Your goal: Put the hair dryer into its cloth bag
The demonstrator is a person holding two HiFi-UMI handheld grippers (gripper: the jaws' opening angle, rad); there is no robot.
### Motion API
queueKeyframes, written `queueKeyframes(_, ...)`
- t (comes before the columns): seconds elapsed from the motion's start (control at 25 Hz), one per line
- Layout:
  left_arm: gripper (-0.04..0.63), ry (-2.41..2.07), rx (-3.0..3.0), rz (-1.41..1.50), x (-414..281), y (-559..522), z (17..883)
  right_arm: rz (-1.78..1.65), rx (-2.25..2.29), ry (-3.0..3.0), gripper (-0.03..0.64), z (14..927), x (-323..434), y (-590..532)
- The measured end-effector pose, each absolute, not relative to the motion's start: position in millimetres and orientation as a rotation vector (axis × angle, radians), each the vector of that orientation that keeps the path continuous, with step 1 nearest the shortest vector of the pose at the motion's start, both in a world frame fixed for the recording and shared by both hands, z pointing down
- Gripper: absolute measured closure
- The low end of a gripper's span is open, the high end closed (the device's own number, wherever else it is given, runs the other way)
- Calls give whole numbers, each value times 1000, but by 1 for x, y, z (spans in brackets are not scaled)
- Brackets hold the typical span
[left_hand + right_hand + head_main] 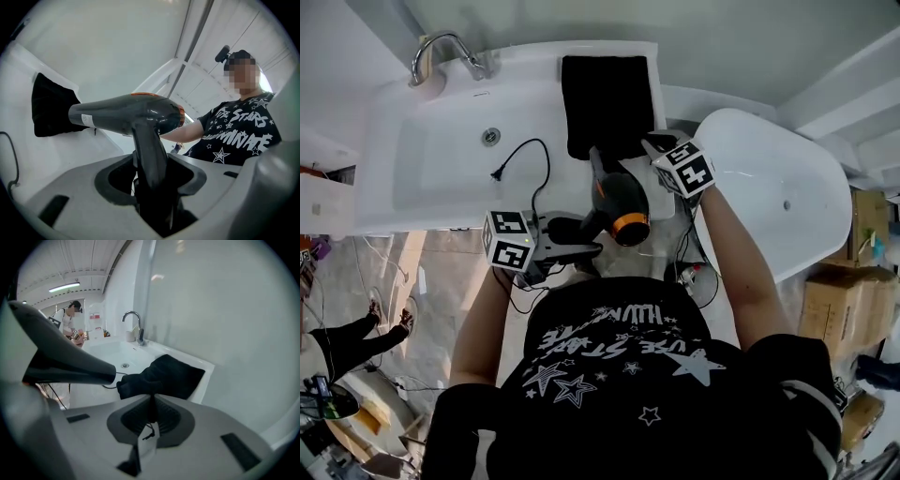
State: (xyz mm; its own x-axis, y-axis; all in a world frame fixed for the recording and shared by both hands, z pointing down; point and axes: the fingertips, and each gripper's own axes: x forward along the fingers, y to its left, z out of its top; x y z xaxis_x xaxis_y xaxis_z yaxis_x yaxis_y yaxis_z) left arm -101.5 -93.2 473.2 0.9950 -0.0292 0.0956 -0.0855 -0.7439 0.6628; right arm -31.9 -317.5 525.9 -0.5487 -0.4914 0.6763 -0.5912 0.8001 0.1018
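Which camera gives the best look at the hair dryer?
The left gripper view: the dryer fills the middle, side-on from nozzle to orange ring, its handle clamped by the fingers of the left gripper. The head view shows the dryer from above, smaller. The right gripper view catches only its nozzle, beside the bag.

The person's black T-shirt [243, 136] bears white print reading "STARS" above a word ending "UMINATE", while the label [86, 119] on the hair dryer [126, 112] is illegibly small.
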Motion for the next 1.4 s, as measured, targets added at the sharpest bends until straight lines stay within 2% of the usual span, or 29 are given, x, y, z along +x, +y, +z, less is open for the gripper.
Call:
queueKeyframes(0.68,388,247,2454,393,-98,-103,492,209,788,-2290,597,513,-46,-311)
queueKeyframes(1.08,389,229,2426,417,-82,-119,491,224,702,-2333,597,513,-42,-310)
queueKeyframes(1.4,390,205,2436,560,-78,-139,507,257,633,-2372,597,513,-37,-317)
